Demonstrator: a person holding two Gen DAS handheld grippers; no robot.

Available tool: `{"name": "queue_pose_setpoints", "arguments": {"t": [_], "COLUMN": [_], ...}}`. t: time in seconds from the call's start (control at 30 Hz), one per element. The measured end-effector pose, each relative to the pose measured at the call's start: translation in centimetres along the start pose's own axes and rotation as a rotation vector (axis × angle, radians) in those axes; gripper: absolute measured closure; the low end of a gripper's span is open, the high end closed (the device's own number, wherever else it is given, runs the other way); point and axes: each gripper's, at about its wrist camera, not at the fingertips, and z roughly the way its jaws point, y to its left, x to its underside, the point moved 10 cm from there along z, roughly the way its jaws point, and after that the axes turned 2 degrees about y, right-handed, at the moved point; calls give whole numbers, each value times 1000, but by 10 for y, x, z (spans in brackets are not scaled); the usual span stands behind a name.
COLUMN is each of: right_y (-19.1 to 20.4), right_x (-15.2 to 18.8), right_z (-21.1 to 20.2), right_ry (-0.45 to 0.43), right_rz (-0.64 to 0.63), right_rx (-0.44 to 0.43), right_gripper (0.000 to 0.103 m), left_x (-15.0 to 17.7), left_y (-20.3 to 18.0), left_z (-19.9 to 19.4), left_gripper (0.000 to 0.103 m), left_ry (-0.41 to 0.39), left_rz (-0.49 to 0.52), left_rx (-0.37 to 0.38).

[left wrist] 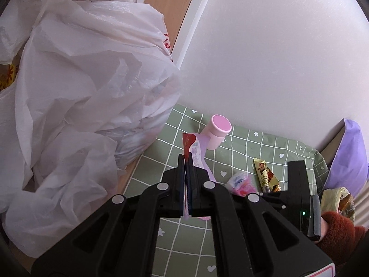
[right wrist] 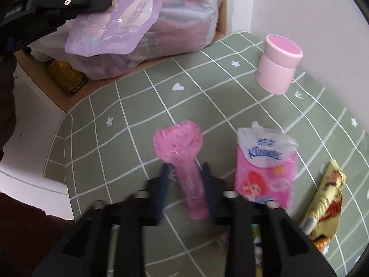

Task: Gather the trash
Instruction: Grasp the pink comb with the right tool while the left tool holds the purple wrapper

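Left wrist view. Left gripper [left wrist: 186,161], lower centre: jaws clenched on one purple pouch [left wrist: 200,149], seen edge-on, its red-and-purple top rising above the fingertips. One white bag [left wrist: 87,97] fills the left half of the frame, crumpled, beside the green cloth [left wrist: 239,152]. On the cloth: one pink jar [left wrist: 218,133] just beyond the pouch, at the wall; one tissue pack [left wrist: 239,181] lower right of centre; one gold wrapper [left wrist: 266,174] to its right. Right gripper [left wrist: 297,180], lower right: its jaws are not readable from this side.

Right wrist view. Right gripper [right wrist: 185,180], lower centre, blurred: jaws part open, set either side of one pink wrapper [right wrist: 182,157]; contact with it cannot be told. Left gripper [right wrist: 108,0], upper left: clamped on the corner of the purple pouch [right wrist: 117,20], held in the air in front of the white bag [right wrist: 180,23]. One dark can [right wrist: 65,76] stands below the bag, left. On the green cloth [right wrist: 138,106]: one pink jar [right wrist: 280,63] upper right, upright; one tissue pack [right wrist: 265,166] right of the pink wrapper; one gold wrapper [right wrist: 325,203] at the right edge.
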Motion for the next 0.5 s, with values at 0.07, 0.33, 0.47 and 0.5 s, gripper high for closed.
{"name": "queue_pose_setpoints", "arguments": {"t": [0.07, 0.33, 0.47, 0.5], "right_y": [1, -22, -45, -51], "right_x": [6, 14, 26, 31], "right_z": [-9, -91, -135, -146], "right_ry": [-12, -183, -254, -271], "right_rz": [8, 130, 206, 229], "right_rx": [13, 86, 174, 198], "right_gripper": [87, 87, 87, 88], "left_x": [-3, -18, -25, -28], "left_y": [7, -26, -56, -66], "left_z": [-7, -11, -12, -11], "left_gripper": [101, 101, 101, 101], "left_ry": [0, -16, -22, -24], "left_rz": [2, 56, 102, 114], "left_rx": [15, 106, 174, 196]}}
